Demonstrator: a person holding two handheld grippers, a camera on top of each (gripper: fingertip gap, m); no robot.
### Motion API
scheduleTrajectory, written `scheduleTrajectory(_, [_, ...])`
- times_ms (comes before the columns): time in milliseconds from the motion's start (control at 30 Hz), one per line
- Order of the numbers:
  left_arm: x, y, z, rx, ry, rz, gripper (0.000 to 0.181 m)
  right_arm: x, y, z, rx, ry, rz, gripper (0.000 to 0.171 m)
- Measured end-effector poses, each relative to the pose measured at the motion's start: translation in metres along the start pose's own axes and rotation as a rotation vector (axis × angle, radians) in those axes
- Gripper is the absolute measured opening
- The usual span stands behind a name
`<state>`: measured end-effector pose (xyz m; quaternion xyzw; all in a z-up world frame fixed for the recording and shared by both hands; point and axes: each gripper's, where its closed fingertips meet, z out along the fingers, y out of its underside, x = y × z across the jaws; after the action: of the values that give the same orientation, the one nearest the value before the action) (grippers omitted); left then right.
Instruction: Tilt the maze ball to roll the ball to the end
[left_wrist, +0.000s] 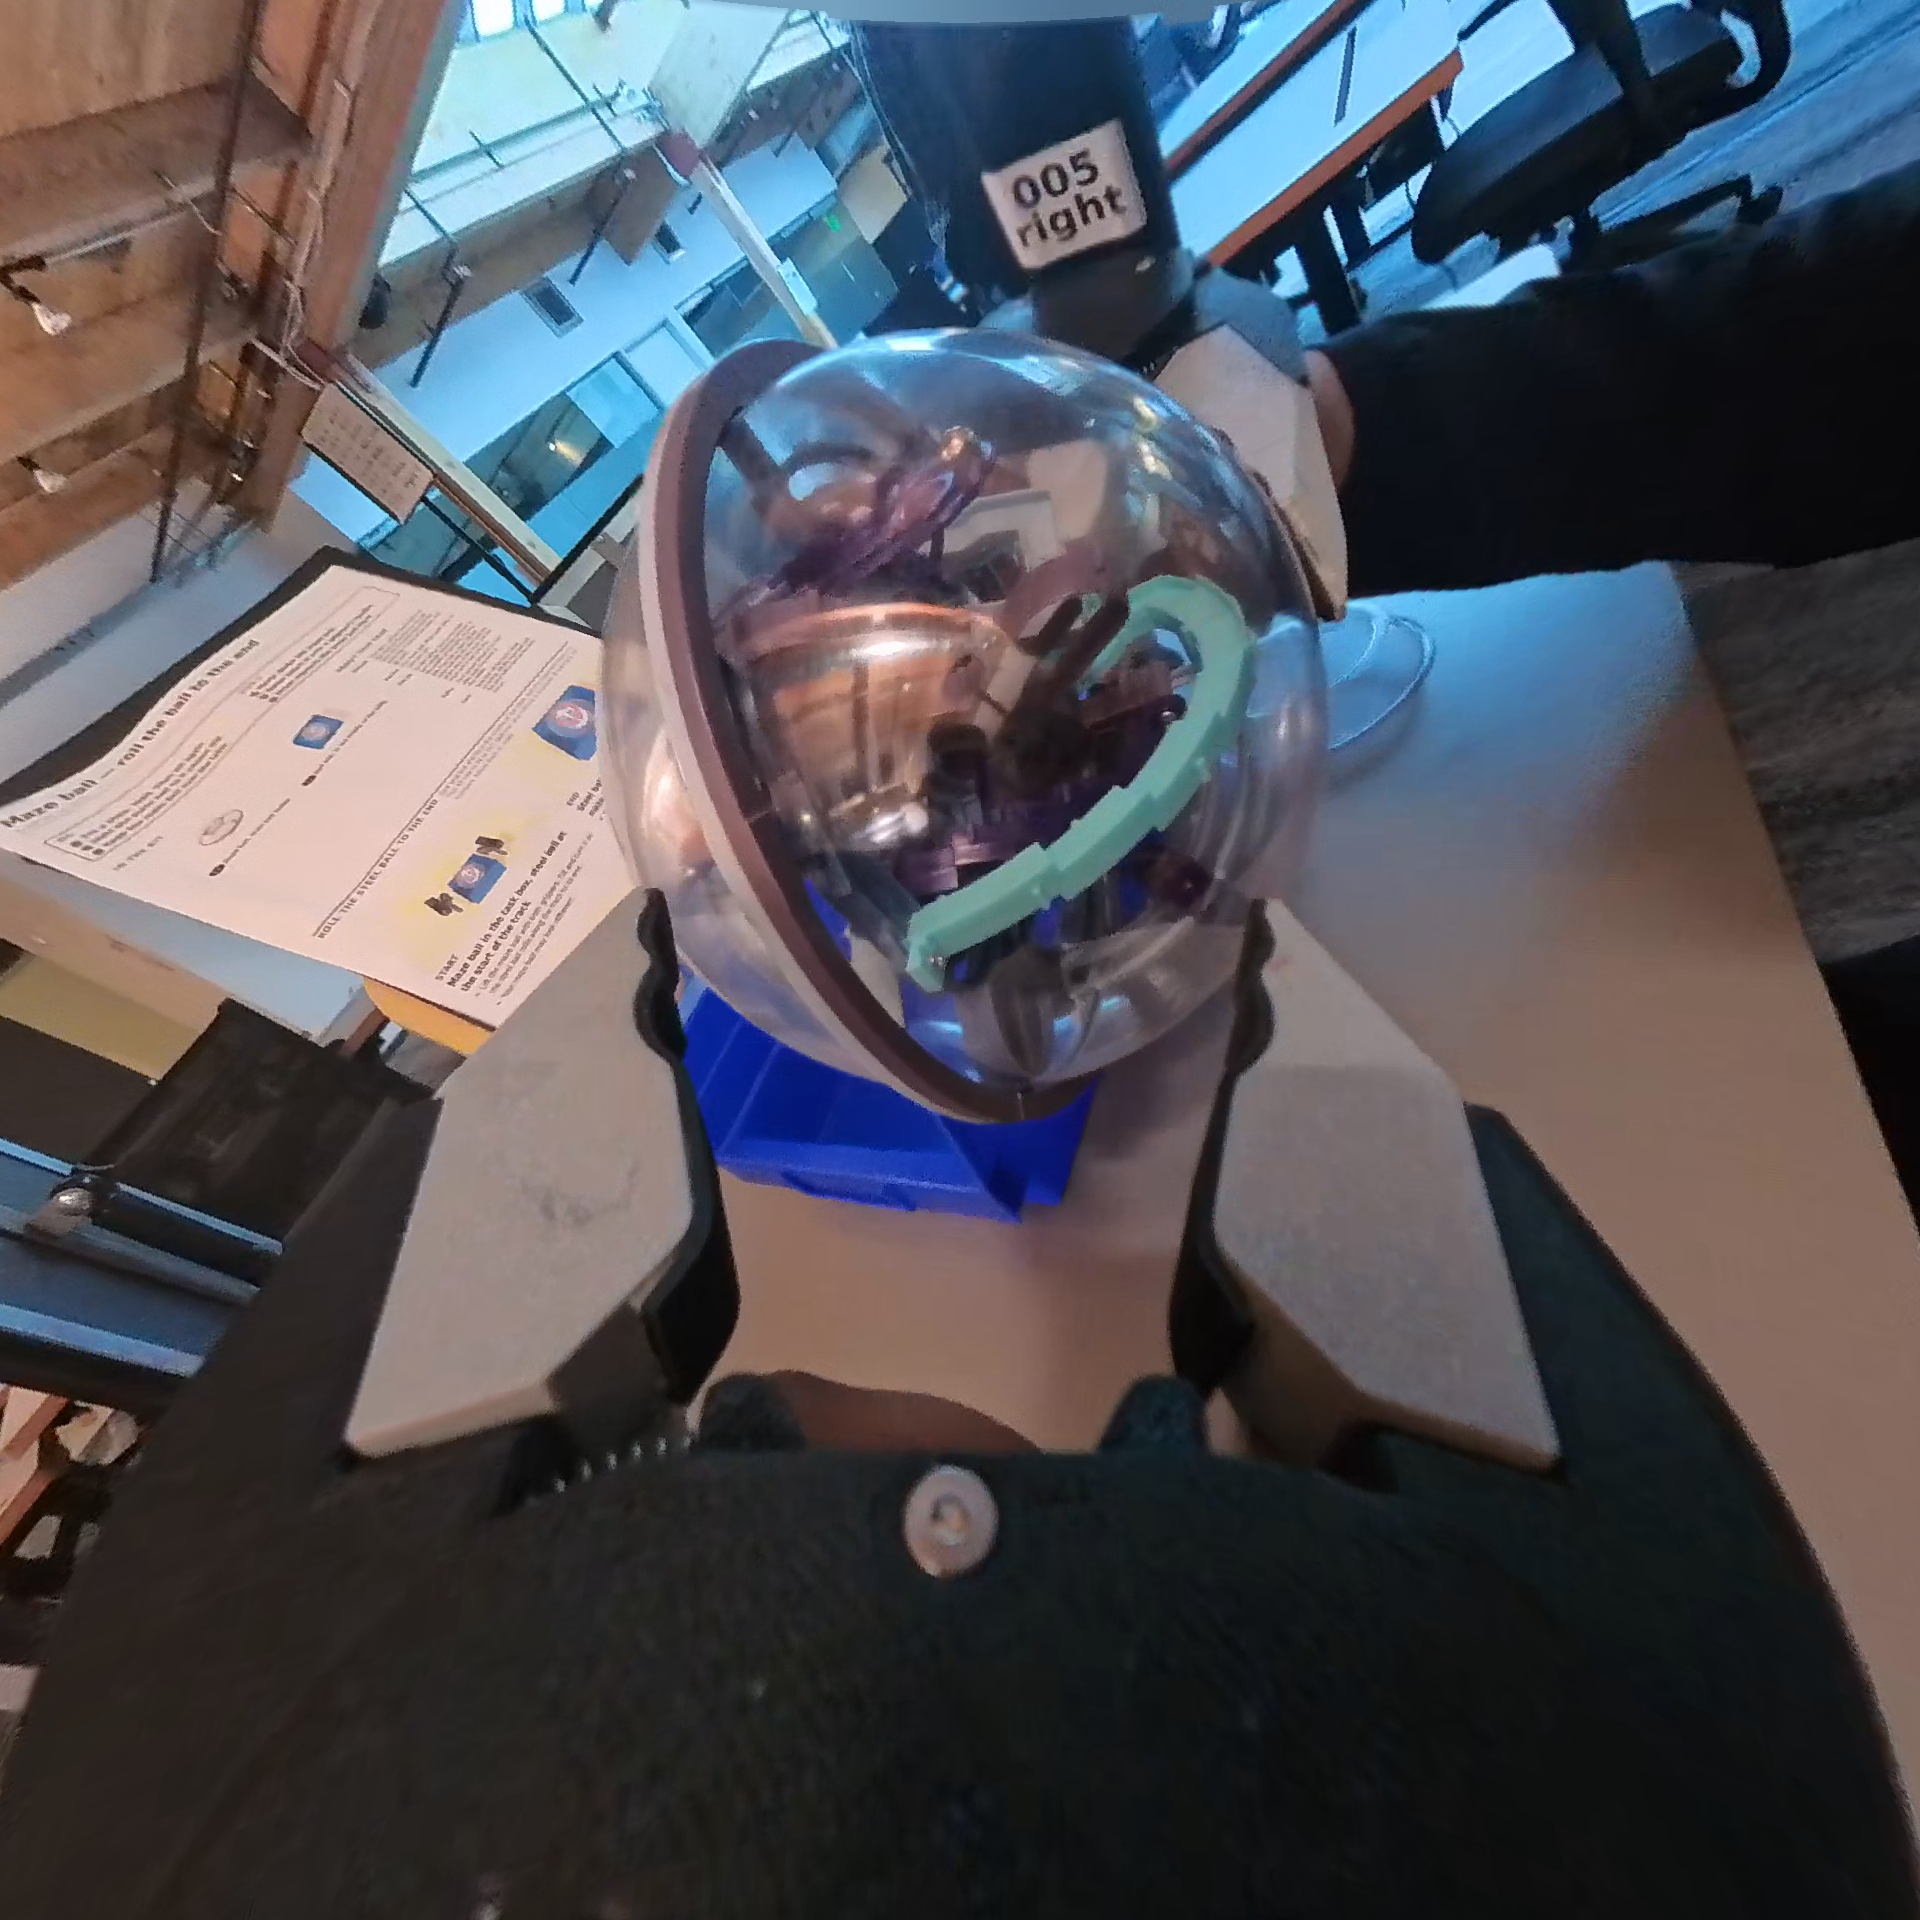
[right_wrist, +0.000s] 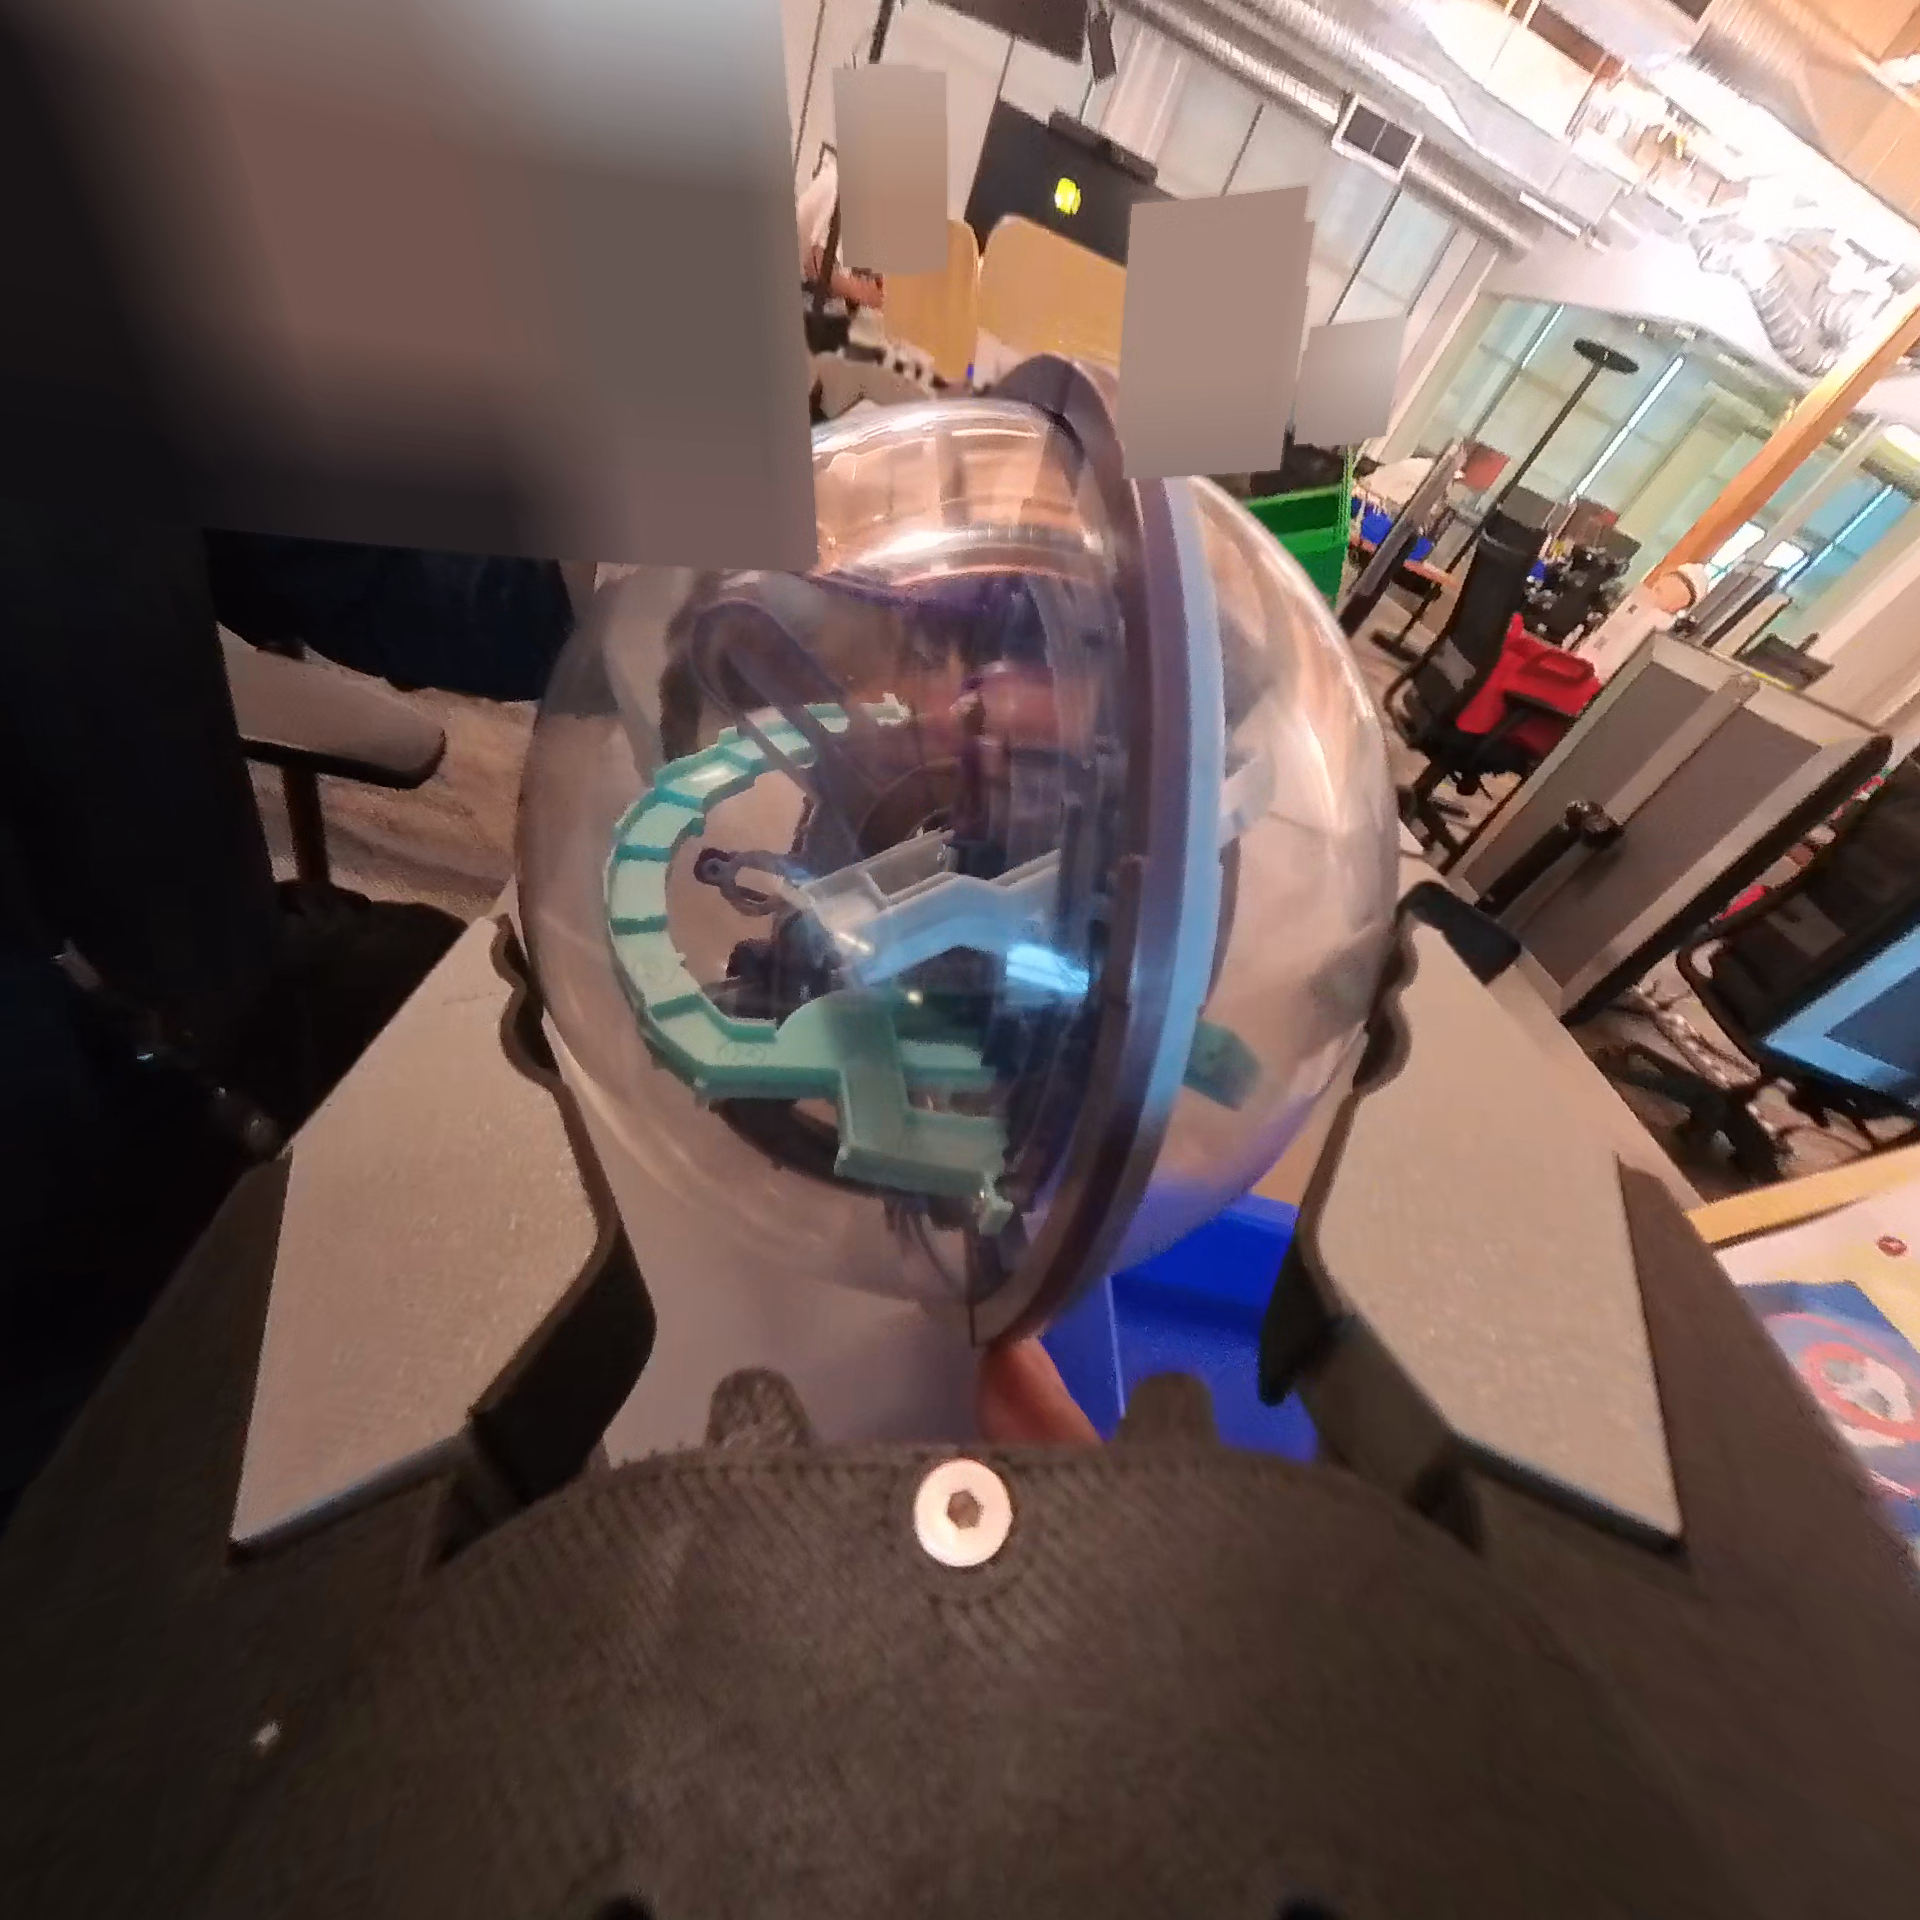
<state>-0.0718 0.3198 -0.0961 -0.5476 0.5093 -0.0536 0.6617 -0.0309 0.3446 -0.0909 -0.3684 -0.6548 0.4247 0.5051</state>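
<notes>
Maze ball (left_wrist: 961, 717), clear with a green track inside, is filling the middle of both frames, raised over a blue bin (left_wrist: 883, 1132) on the desk (left_wrist: 1538, 935). Left gripper (left_wrist: 951, 945) and right gripper (right_wrist: 951, 997) fingers are each pinching its sides.

Pale table (left_wrist: 1507, 935) w/ blue bin (left_wrist: 883, 1143), instruction sheet (left_wrist: 312, 769), clear stand (left_wrist: 1382, 675).

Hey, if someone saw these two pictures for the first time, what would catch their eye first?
The clear maze ball fills the middle of both views, held up above the table between the left tongs and the right tongs. Inside it, a curved mint-green track stands out against dark purple pieces. Just under the ball sits a blue bin, with a printed instruction sheet lying off to the left.
</notes>
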Motion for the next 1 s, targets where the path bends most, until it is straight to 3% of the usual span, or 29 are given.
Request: scheduleTrajectory(1000, [0.018, 0.001, 0.001, 0.096, 0.053, -0.150, 0.106, -0.015, 0.009, -0.006, -0.084, -0.001, 0.138, 0.151])
